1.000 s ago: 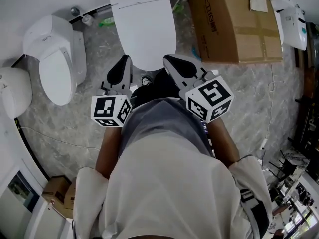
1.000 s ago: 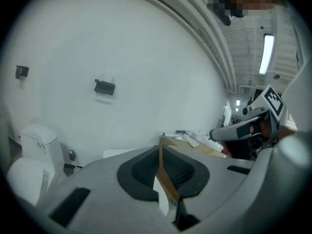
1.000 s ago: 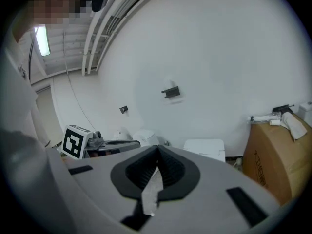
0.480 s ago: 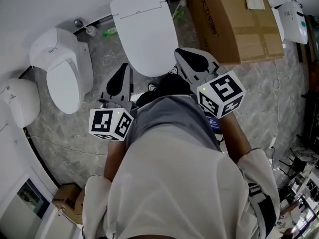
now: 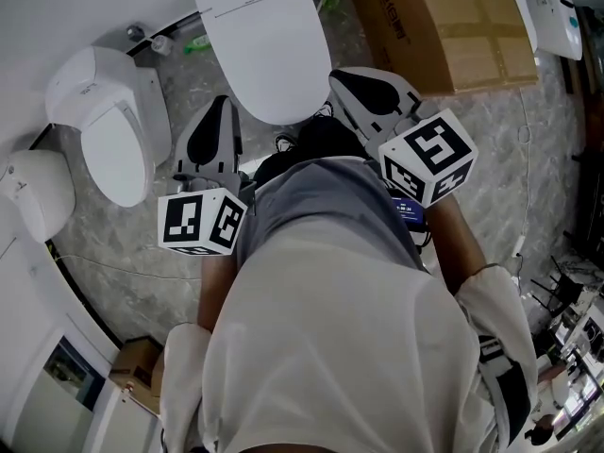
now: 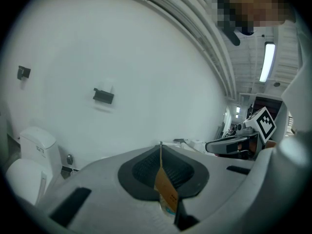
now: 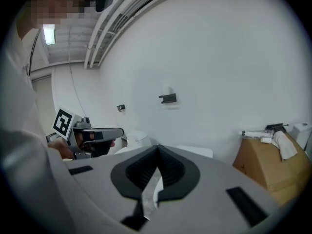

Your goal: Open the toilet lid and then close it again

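The white toilet [image 5: 260,50] stands against the wall with its lid [image 5: 266,36] down flat. My left gripper [image 5: 220,102] hovers by the bowl's front left, jaws shut and empty. My right gripper [image 5: 334,74] hovers at the bowl's front right, also shut with nothing in it. Neither touches the toilet. In the left gripper view the shut jaws [image 6: 161,146] point at the white wall, with the right gripper [image 6: 234,143] off to the side. In the right gripper view the shut jaws [image 7: 157,147] have the lid's edge [image 7: 196,151] just beyond them and the left gripper [image 7: 95,135] at the left.
A second white toilet [image 5: 109,125] stands left of the first, and a rounded white fixture [image 5: 33,192] lies further left. A large cardboard box [image 5: 434,26] sits right of the toilet. The person's body fills the lower head view. The floor is grey marble [image 5: 142,253].
Both grippers have lifted a little in front of the toilet, the right one also drifting right. The lid has stayed down and both jaws have stayed shut.
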Available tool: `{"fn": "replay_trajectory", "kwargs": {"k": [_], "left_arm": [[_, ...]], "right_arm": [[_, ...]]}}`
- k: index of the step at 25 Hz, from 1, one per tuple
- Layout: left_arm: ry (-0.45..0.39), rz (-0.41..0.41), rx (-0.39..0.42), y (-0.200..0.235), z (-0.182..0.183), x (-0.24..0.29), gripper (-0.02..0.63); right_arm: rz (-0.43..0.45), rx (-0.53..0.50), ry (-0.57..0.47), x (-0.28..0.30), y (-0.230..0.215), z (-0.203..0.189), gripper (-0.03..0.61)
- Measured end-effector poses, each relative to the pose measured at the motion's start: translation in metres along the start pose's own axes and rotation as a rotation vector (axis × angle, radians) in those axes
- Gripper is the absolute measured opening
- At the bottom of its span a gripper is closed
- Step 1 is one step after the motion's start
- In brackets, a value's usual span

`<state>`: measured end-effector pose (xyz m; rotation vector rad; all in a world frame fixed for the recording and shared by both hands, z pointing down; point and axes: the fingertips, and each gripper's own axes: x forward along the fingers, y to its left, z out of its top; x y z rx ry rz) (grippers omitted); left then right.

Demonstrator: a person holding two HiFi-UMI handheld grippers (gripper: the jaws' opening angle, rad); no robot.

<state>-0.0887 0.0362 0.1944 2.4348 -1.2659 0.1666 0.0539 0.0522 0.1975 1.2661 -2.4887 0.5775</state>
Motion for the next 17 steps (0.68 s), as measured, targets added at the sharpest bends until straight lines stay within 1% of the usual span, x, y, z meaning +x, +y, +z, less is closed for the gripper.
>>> {"fn": "replay_trajectory", "kwargs": {"k": [8, 17], "left_arm": [[0.058, -0.022, 0.017, -0.007, -0.008, -0.005, 0.017], [0.047, -0.026, 0.017, -0.006, -0.006, -0.015, 0.017]], "right_arm": [[-0.022, 0.021, 0.024, -0.007, -0.002, -0.006, 0.011], [-0.016, -0.012, 0.030, -0.006, 0.010, -0.004, 0.011]]}}
